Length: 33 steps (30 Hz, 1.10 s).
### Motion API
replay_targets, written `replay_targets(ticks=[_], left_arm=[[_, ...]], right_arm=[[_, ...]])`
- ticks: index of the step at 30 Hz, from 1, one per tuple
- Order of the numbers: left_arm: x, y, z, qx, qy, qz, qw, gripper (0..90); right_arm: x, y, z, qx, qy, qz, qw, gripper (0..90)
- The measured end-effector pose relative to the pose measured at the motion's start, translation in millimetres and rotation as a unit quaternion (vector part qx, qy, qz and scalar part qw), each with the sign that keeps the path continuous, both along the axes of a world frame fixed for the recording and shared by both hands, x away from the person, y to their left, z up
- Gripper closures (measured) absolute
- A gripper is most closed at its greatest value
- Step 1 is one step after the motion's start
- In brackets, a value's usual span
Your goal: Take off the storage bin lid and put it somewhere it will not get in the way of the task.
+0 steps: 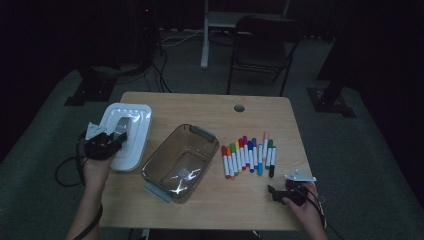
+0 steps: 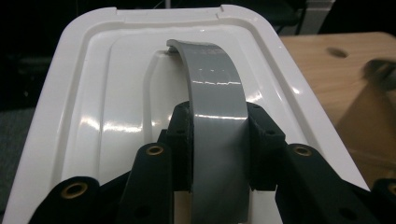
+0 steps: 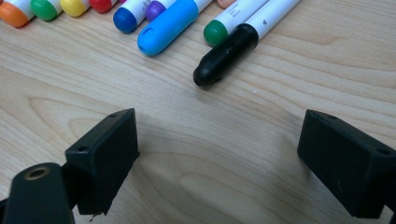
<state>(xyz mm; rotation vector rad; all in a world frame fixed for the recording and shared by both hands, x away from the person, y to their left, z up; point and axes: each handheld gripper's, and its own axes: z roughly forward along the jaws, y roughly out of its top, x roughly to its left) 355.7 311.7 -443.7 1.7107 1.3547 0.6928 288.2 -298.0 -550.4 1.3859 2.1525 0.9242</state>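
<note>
at table's left edge, left gripper (image 1: 116,136) clamping grey handle (image 2: 215,107) of white lid (image 1: 131,131), likely parking it beside clear bin (image 1: 178,161); next, releasing. right gripper (image 1: 276,194) idling wide-jawed near markers (image 1: 248,154).

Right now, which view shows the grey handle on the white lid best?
The left gripper view: the grey handle arches across the white lid, clamped by the left gripper. The high view shows it small and dim. The right gripper view faces markers instead.
</note>
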Motion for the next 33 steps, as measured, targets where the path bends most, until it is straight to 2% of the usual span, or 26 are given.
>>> replay_targets(ticks=[1,2,4,5,7,8,9,12,14,15,20,28,31,33], left_arm=[[0.8,0.3,-6.1,-0.001,0.004,0.001,1.0000,68.3],[0.8,0.3,-6.1,-0.001,0.004,0.001,1.0000,68.3],[3.4,-0.3,-21.9,-0.005,0.019,0.005,0.9998,68.3],[3.4,-0.3,-21.9,-0.005,0.019,0.005,0.9998,68.3],[4.9,-2.5,-35.3,-0.002,0.033,0.005,0.9994,68.3],[4.9,-2.5,-35.3,-0.002,0.033,0.005,0.9994,68.3],[5.4,-3.0,-42.9,-0.003,0.042,0.005,0.9991,68.3],[5.7,-4.6,-53.9,0.002,0.053,0.010,0.9985,68.3],[5.7,-4.6,-53.9,0.002,0.053,0.010,0.9985,68.3],[6.6,-5.0,-64.0,0.002,0.068,0.021,0.9974,68.3],[9.0,-6.0,-74.7,0.006,0.083,0.025,0.9963,68.3],[11.8,-5.1,-88.7,0.009,0.091,0.031,0.9953,68.3],[12.1,-5.4,-88.9,0.012,0.090,0.027,0.9955,68.1],[11.3,-3.5,-86.5,0.002,0.089,0.020,0.9958,67.3]], right_arm=[[0.0,0.0,0.0,0.000,0.000,0.000,1.0000,11.8],[0.0,0.0,0.0,0.000,0.000,0.000,1.0000,11.8],[0.4,-0.3,0.0,0.000,0.000,0.003,1.0000,11.8],[0.4,-0.3,0.0,0.000,0.000,0.003,1.0000,11.8],[0.4,-0.3,0.0,0.000,0.000,0.003,1.0000,11.8],[0.4,-0.3,0.0,0.000,0.000,0.003,1.0000,11.8],[0.4,-0.3,0.0,0.000,0.000,0.003,1.0000,11.8],[0.4,-0.3,0.0,0.000,0.000,0.003,1.0000,11.8],[0.5,-0.3,0.0,0.000,0.000,0.002,1.0000,11.8],[0.6,-0.3,0.0,0.000,0.000,0.002,1.0000,11.8],[0.6,-0.3,0.0,0.000,0.000,0.002,1.0000,11.8],[0.6,-0.3,0.0,0.000,0.000,0.002,1.0000,11.8],[0.6,-0.3,0.0,0.000,0.000,0.002,1.0000,11.8],[0.6,-0.3,0.0,0.000,0.000,0.002,1.0000,11.8]])
